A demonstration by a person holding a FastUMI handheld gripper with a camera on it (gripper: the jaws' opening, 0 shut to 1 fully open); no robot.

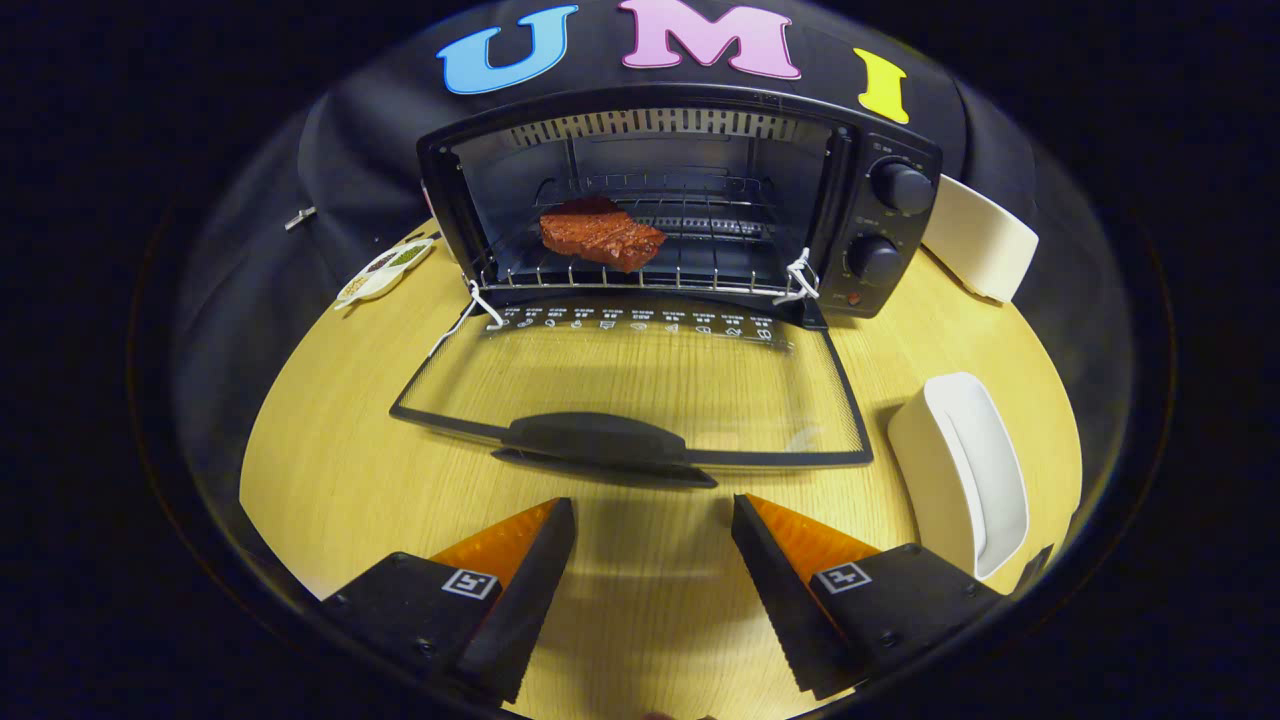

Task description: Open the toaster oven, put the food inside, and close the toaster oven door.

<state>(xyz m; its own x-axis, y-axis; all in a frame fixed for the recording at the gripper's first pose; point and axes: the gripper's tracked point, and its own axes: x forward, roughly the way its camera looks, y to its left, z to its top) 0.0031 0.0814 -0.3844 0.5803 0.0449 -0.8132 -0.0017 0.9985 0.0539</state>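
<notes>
A black toaster oven [880, 200] stands at the back of the wooden table with its glass door [640, 385] folded down flat toward me. A reddish-brown slab of meat [600, 236] lies on the wire rack inside, toward the left. The door's dark handle [592, 440] sits just ahead of my fingers. My gripper [652, 525] is open, fingers spread wide above the tabletop, with nothing between them.
A white dish [965, 470] stands on the table to the right of the door, close to my right finger. Another white dish [975, 240] leans behind the oven's right side. A small plate with seasonings [385, 270] lies left of the oven.
</notes>
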